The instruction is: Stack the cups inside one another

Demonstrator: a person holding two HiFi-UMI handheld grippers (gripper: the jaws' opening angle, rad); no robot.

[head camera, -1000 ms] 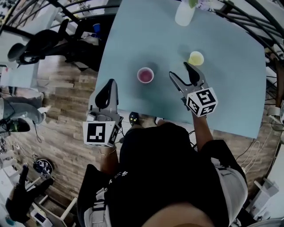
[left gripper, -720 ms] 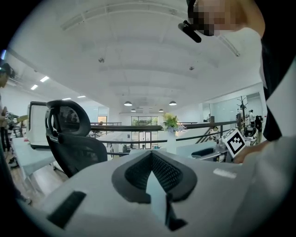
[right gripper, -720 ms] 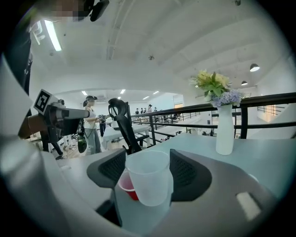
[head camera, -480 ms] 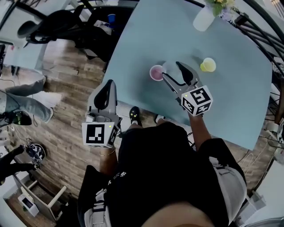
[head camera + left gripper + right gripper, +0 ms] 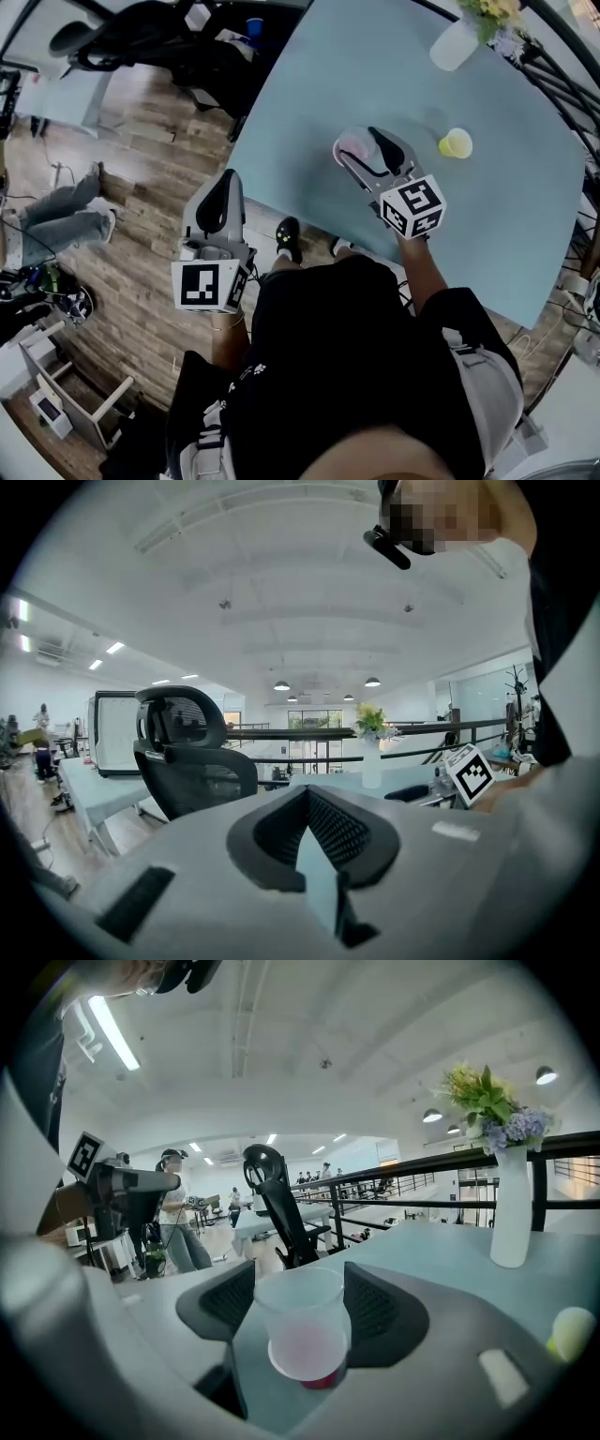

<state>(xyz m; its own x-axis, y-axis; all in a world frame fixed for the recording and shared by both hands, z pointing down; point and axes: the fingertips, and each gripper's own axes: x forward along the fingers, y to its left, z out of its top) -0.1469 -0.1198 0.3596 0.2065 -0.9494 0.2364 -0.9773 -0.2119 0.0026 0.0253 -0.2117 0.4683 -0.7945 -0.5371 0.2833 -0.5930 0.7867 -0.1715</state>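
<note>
standing mouth-up within the right gripper: pink cup

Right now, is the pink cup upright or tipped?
Upright: the pink cup stands on its base on the table, mouth up, between the right gripper's jaws.

Wood-plank floor fills the left of the head view. Pale blue table at upper right. Black office chair in the upper left corner. White ceiling with round lamps. Strip light at upper left of the right gripper view, black railing mid-frame.
</note>
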